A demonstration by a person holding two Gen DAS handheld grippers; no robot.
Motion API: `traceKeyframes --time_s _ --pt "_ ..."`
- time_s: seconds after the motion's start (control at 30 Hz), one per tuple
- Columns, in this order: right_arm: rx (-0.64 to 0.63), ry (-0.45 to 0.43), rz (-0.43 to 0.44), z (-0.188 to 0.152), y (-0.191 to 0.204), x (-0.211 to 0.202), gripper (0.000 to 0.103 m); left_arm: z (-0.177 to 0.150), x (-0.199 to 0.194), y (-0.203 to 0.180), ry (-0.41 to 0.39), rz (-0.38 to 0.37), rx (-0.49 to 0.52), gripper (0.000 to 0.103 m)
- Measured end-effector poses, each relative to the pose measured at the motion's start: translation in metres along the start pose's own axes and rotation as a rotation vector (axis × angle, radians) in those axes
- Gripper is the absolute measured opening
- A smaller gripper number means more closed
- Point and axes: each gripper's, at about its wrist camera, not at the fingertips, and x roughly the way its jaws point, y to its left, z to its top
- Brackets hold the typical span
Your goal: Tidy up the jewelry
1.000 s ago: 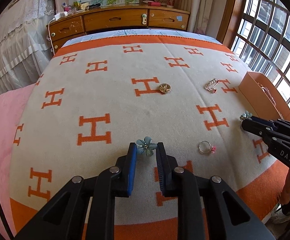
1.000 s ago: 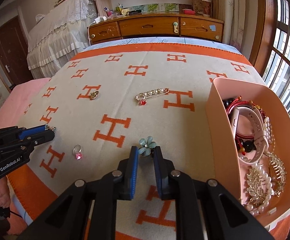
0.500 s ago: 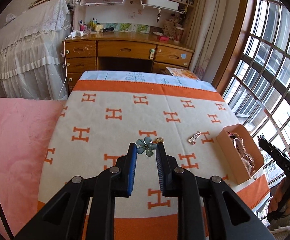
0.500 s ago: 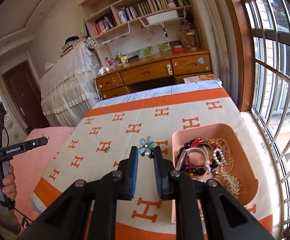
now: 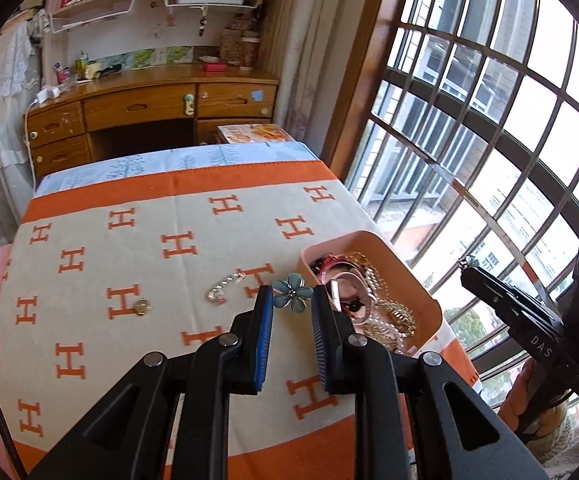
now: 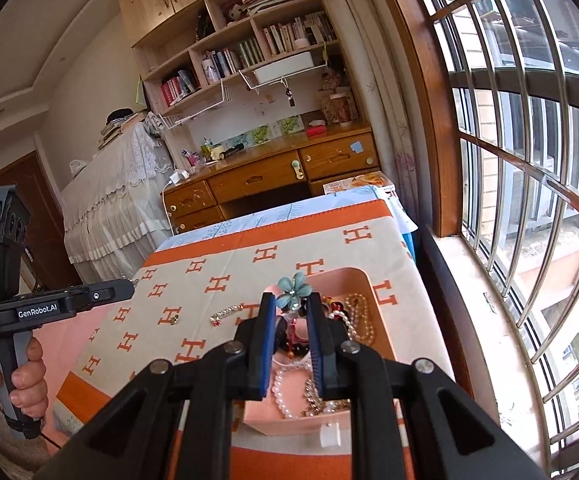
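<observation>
Two matching blue flower pieces are held in the air. One blue flower (image 5: pixel 292 293) is pinched at the fingertips of my left gripper (image 5: pixel 290 303), just left of the pink jewelry box (image 5: pixel 369 238). The other blue flower (image 6: pixel 294 290) is pinched by my right gripper (image 6: pixel 291 301), which hangs over the near half of the box (image 6: pixel 374 280). In the left wrist view the right gripper (image 5: pixel 466 269) shows at the right, beyond the bed's edge. The right wrist view catches the left gripper (image 6: pixel 130 286) at the left, held by a hand.
A pearl pin (image 5: pixel 225 289) and a small gold brooch (image 5: pixel 142 306) lie on the orange-and-cream blanket (image 5: pixel 149 360). The box holds several necklaces, bracelets and a watch. A wooden desk (image 5: pixel 149 108) stands past the bed, and a barred window runs along the right.
Both grippers have risen off the blanket with their flowers and swung right toward the pink box. The ring on the blanket has dropped out of view.
</observation>
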Motion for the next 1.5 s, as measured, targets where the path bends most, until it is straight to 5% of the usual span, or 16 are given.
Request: traceKeyframes --time_s 0.17,0.47,0.6,0.87,0.93,1.5 --pt "0.001 0.066 -0.017 -0.017 -0.017 0.011 0.015 -0.016 0.052 -0.046 0.082 -0.053 0.052 0.017" --pt "-0.087 0.182 -0.035 -0.033 -0.019 0.04 0.016 -0.04 0.101 -0.08 0.145 -0.026 0.095 0.018" --pt "-0.12 0.214 -0.03 -0.031 -0.013 0.051 0.016 -0.041 0.097 -0.08 0.127 -0.014 0.097 0.02" --pt "-0.089 0.23 -0.055 -0.027 -0.01 0.056 0.018 -0.04 0.068 -0.068 0.022 0.067 0.102 0.073" --pt "-0.066 0.229 -0.057 -0.027 -0.01 0.055 0.025 -0.04 0.059 -0.064 -0.006 0.076 0.095 0.079" --pt "-0.121 0.188 -0.096 -0.025 0.049 0.04 0.028 -0.056 -0.004 -0.025 -0.118 0.15 0.04 0.085"
